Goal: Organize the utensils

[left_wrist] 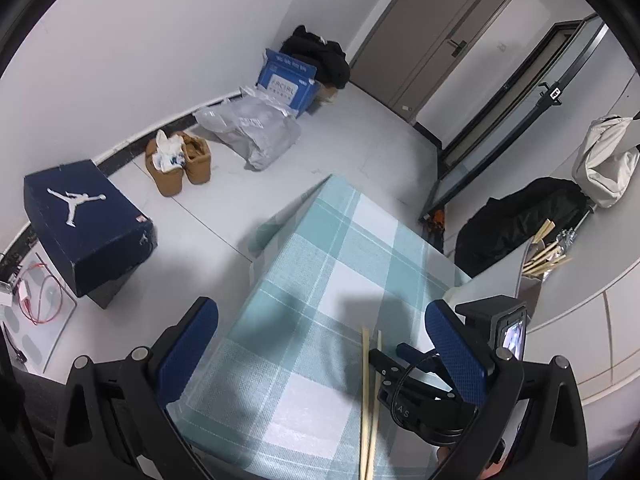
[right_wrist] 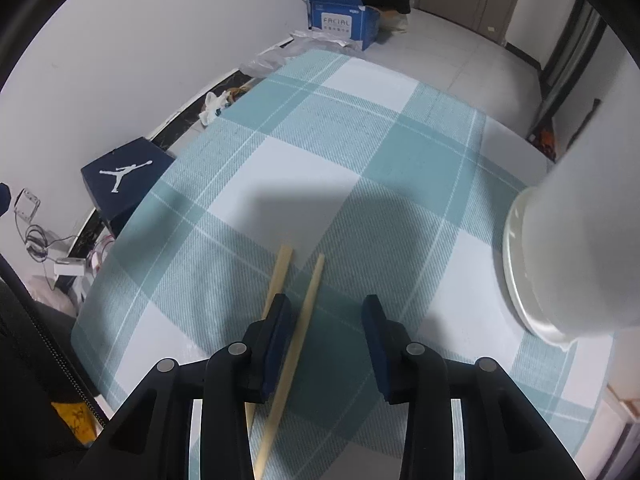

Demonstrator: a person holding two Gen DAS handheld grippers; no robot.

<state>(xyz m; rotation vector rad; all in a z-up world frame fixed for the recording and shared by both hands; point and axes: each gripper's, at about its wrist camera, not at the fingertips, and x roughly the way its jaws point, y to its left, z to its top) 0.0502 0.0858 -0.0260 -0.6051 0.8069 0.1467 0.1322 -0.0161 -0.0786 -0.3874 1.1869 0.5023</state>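
Note:
Two pale wooden chopsticks point(right_wrist: 304, 304) lie side by side on the teal checked tablecloth point(right_wrist: 320, 152). My right gripper point(right_wrist: 326, 316) is open just above them: one chopstick lies between its jaws beside the left finger, the other passes under that finger. A white utensil holder point(right_wrist: 576, 256) stands close on the right. In the left wrist view the chopsticks point(left_wrist: 370, 392) show at the bottom, with the right gripper point(left_wrist: 404, 364) over them. My left gripper point(left_wrist: 320, 340) is open and empty above the cloth. The holder point(left_wrist: 532, 268) with several chopsticks stands at the right.
The table point(left_wrist: 320, 240) ends at a near corner with grey floor beyond. On the floor are a dark blue shoe box point(left_wrist: 84, 232), brown boots point(left_wrist: 180, 160), a grey bag point(left_wrist: 256, 128) and a blue carton point(left_wrist: 288, 80). A black bag point(left_wrist: 516, 220) lies at the right.

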